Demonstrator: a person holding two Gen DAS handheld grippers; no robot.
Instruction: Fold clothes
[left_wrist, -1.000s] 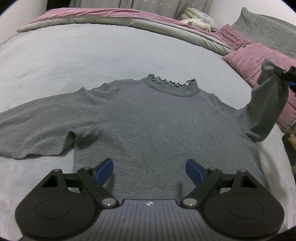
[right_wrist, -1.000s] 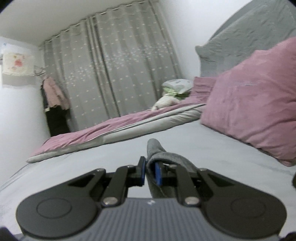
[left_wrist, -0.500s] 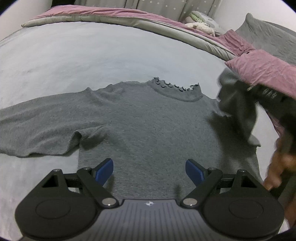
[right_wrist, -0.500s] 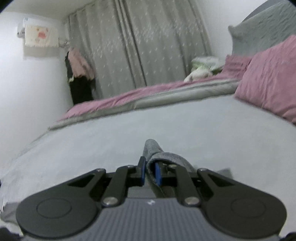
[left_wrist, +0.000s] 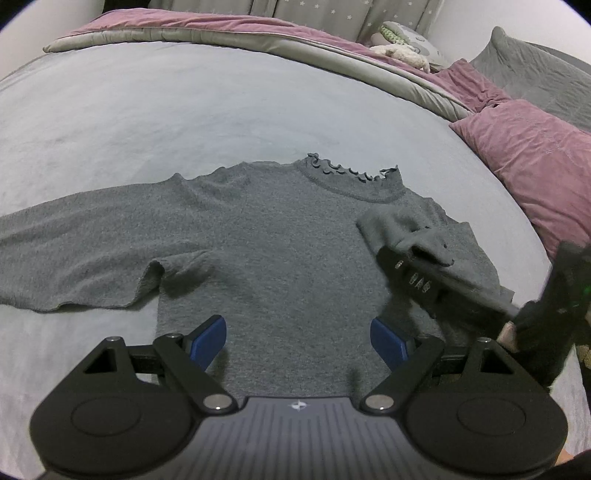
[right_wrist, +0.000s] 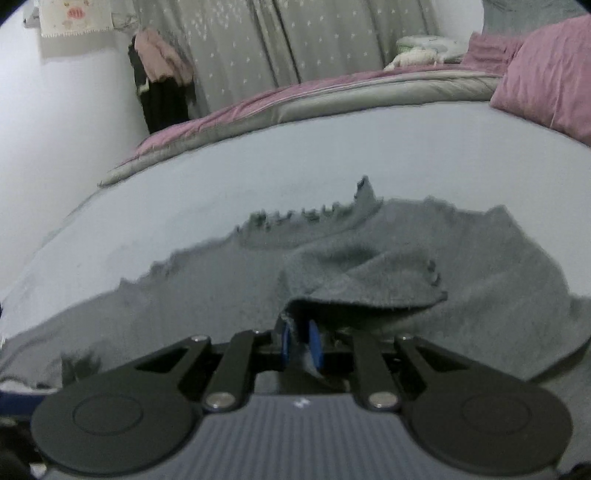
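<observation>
Pinching the sleeve cuff (right_wrist: 369, 291) between closed tips, the right gripper (right_wrist: 299, 345) lays it over the grey sweater (left_wrist: 266, 236) spread on the bed (left_wrist: 184, 110); the left gripper (left_wrist: 299, 341) hovers open. Letting go crooked could bunch the sleeve, though blur hides the cuff's edge.

Both grippers, left gripper (left_wrist: 297, 341) and right gripper (right_wrist: 300, 345), share matte black linkage arms, silver pivot screws, ribbed grey housing (small white emblem) and blue fingers (left_wrist: 207, 341).
</observation>
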